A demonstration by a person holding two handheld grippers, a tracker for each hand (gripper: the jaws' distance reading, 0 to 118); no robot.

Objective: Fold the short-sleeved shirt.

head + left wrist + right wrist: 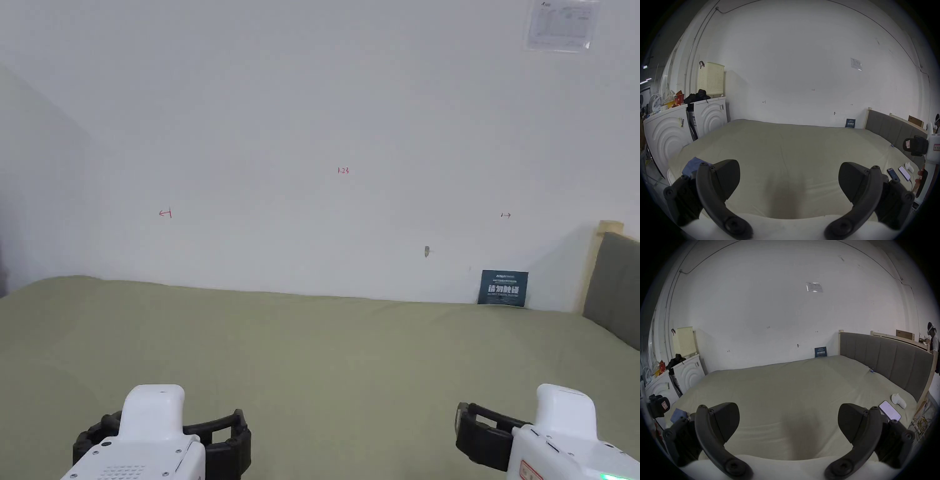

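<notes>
Both the left tongs (788,177) and right tongs (788,417) are hovering spread wide and empty over the bed (325,350). A blue garment (693,165), likely the shirt, is lying bunched at the bed's left near corner. Risk: pinching the bedsheet along with it.

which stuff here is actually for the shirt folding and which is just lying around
For the job:
- blue garment bunched at the bed's left near corner, probably the shirt
- green bed sheet as work surface
- left tool and right tool, both open and holding nothing

Just lying about:
- two phones and a white object at the bed's right side
- laundry basket
- blue sign
</notes>
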